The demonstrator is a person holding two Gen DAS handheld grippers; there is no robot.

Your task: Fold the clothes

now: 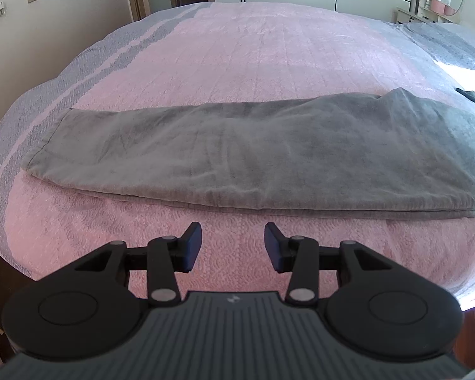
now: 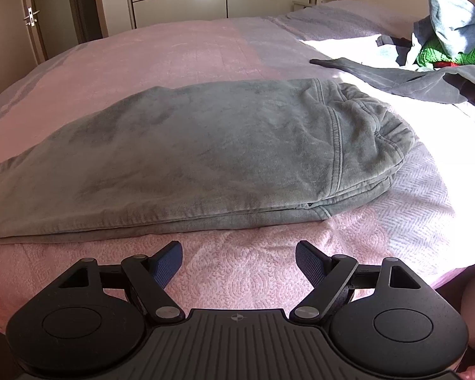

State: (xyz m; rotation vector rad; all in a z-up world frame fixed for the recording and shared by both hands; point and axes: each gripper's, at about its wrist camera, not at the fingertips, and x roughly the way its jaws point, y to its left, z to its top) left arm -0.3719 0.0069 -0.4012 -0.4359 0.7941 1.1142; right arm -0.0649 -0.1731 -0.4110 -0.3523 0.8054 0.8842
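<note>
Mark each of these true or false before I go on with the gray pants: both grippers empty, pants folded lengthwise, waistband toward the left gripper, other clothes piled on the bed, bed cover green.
1. Both grippers are empty. True: the left gripper and the right gripper stand open over the bed cover, short of the cloth.
2. The gray pants lie folded lengthwise, leg on leg. True.
3. The waistband lies toward the left gripper. False: it is at the right end, ahead of the right gripper; the leg hem is at the left end.
4. Other clothes are piled on the bed. True: a clothes pile sits at far right.
5. The bed cover is green. False: it is pink and gray.
</note>
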